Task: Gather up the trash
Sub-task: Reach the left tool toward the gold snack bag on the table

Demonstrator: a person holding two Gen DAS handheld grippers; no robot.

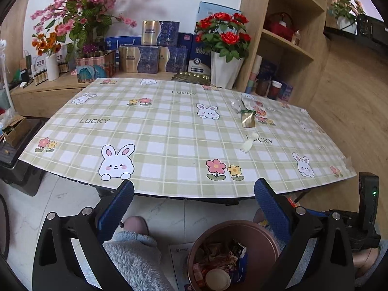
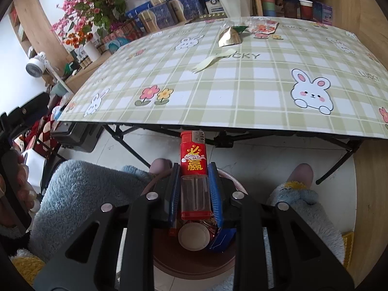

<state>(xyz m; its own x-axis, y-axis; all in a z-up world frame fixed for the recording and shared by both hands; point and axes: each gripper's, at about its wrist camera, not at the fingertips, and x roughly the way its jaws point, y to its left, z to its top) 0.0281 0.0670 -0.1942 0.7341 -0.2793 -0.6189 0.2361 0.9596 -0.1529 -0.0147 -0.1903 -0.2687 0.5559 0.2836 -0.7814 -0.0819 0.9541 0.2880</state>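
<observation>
My right gripper (image 2: 194, 167) is shut on a red lighter (image 2: 193, 160) and holds it upright over the brown trash bin (image 2: 194, 266), which holds wrappers and a round white lid (image 2: 193, 236). My left gripper (image 1: 194, 189) is open and empty, below the table's near edge, above the same bin (image 1: 264, 235). On the table lie a gold wrapper (image 1: 247, 118) (image 2: 230, 37), a pale plastic fork (image 1: 248, 143) (image 2: 208, 63) and a clear printed wrapper (image 1: 254, 103) (image 2: 263, 28).
The folding table with a checked bunny cloth (image 1: 157, 133) (image 2: 242, 84) fills the middle. Boxes, flower pots and a wooden shelf (image 1: 286, 36) stand behind it. The person's knees in blue fleece (image 2: 80, 194) flank the bin. The right gripper's body (image 1: 366, 208) shows at right.
</observation>
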